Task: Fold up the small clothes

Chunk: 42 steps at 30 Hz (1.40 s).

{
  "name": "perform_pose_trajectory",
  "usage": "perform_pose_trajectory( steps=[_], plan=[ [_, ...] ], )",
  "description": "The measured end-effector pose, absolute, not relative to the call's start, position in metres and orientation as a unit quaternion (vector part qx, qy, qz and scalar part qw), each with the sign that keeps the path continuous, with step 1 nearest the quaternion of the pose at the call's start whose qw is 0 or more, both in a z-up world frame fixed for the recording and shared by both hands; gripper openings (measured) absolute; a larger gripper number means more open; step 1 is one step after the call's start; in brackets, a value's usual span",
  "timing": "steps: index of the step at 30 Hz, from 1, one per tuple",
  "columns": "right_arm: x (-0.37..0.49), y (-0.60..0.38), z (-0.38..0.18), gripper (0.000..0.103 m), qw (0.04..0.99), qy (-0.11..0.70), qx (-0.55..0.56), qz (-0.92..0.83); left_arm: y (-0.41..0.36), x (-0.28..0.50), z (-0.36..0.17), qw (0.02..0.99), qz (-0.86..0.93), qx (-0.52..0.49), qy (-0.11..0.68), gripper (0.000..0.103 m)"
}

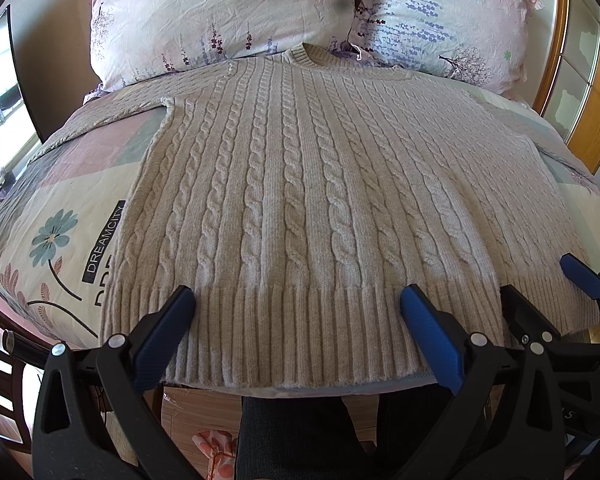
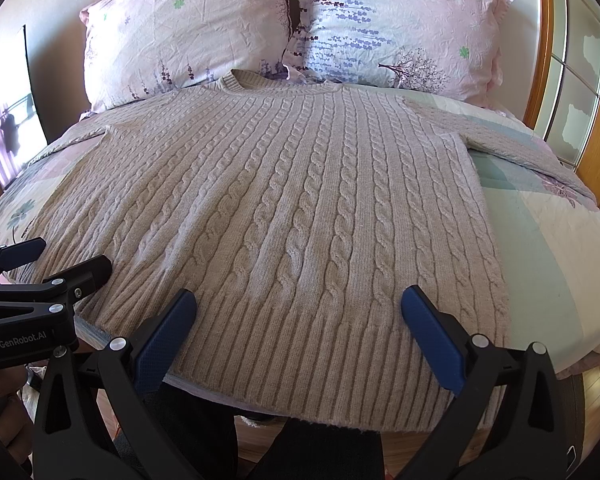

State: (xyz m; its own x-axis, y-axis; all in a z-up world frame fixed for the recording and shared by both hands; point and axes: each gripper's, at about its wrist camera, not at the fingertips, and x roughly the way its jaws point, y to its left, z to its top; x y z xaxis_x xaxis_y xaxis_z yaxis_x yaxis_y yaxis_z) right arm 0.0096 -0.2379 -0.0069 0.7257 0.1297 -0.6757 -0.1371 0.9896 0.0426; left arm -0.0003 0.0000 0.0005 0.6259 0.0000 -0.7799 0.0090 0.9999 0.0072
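a bed covered by a quilted pastel patchwork bedspread with a teal flower print is seen filling both views, with a wooden-framed glazed panel at its right side. two crumpled pink pillows printed with purple lavender sprigs are propped at the head of the bed, the left pillow and the right pillow touching each other at the middle. a beige cable-knit sweater is spread flat, front up, over the bedspread, its round ribbed collar lying against the base of the pillows and its ribbed hem reaching the near edge of the bed, where it slightly overhangs. one sleeve is stretched out toward the left side of the bed, and the other sleeve is stretched out to the right. the left hand-held gripper, black with blue finger pads, is held over the hem on the sweater's left half, its jaws spread wide and nothing held between them. the right hand-held gripper, of the same make, is held over the hem on the right half, likewise spread wide with nothing in its grasp. whether the fingertips are touching the knit cannot be told. each gripper is also visible at the edge of the other's view, just beside it. dark trouser legs are seen below the bed edge.
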Motion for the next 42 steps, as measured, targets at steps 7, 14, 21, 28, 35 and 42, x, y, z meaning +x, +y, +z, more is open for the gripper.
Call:
perform_pose_trajectory(
  steps=[7, 14, 21, 28, 35, 42],
  plan=[
    [0.010, -0.238, -0.007, 0.102, 0.929, 0.363, -0.005, 0.072, 0.000, 0.000, 0.001, 0.902, -0.002, 0.005, 0.432, 0.101],
    [0.010, -0.238, -0.007, 0.102, 0.929, 0.363, -0.005, 0.072, 0.000, 0.000, 0.001, 0.902, -0.002, 0.005, 0.432, 0.101],
    [0.010, -0.237, -0.007, 0.102, 0.929, 0.362, -0.005, 0.072, 0.000, 0.000, 0.001, 0.902, -0.002, 0.005, 0.431, 0.101],
    [0.007, -0.231, -0.014, 0.102, 0.930, 0.360, -0.006, 0.072, 0.000, 0.000, 0.001, 0.902, -0.003, 0.007, 0.433, 0.101],
    [0.023, -0.289, 0.010, 0.102, 0.930, 0.346, 0.033, 0.121, 0.001, 0.003, 0.002, 0.901, -0.019, 0.024, 0.433, 0.101],
    [0.104, -0.496, 0.051, 0.088, 0.915, 0.296, 0.264, -0.067, 0.040, 0.036, 0.029, 0.903, -0.043, -0.017, 0.426, 0.101]
  ],
)
